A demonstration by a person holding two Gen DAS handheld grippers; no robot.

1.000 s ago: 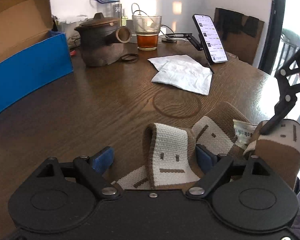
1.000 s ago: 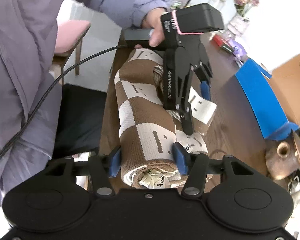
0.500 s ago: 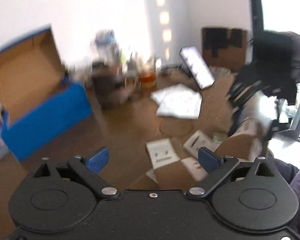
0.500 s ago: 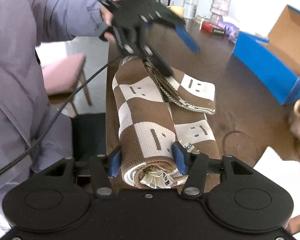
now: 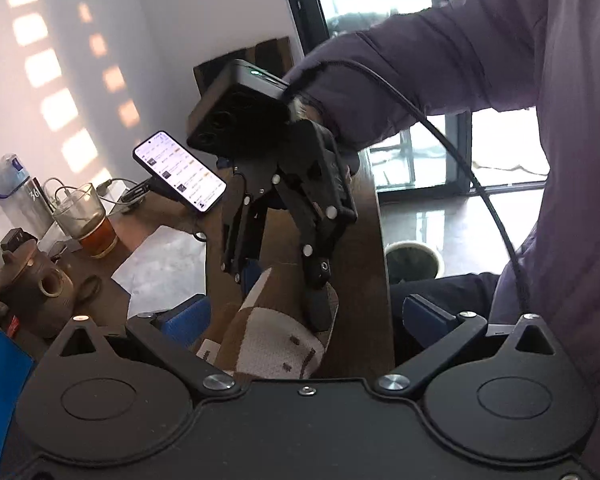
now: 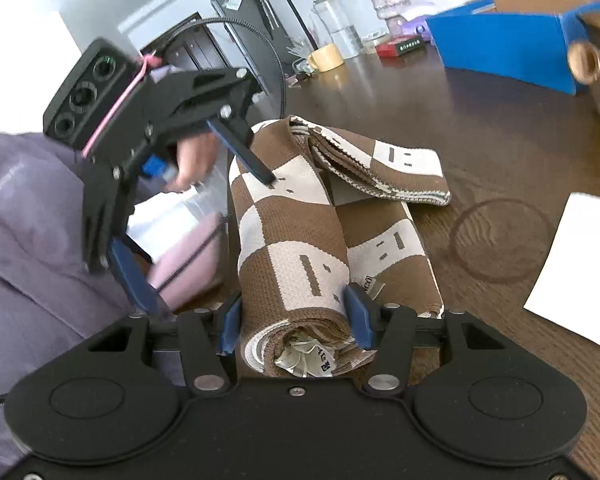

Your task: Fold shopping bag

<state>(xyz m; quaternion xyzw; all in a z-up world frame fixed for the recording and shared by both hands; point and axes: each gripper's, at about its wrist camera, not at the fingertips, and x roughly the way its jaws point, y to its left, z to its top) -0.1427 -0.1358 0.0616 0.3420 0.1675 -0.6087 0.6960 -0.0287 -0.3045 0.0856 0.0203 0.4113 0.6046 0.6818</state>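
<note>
The table [image 6: 480,152] carried the shopping bag [image 6: 300,232], already folded into a long narrow bundle at its near edge, handles [image 6: 380,168] laid across; judging by this, mainly a final tuck remained. The right gripper [image 6: 292,320] clamped the bundle's near end between its pads. The left gripper [image 6: 204,216] hung beside the bag, jaws opening wide, holding nothing.
</note>
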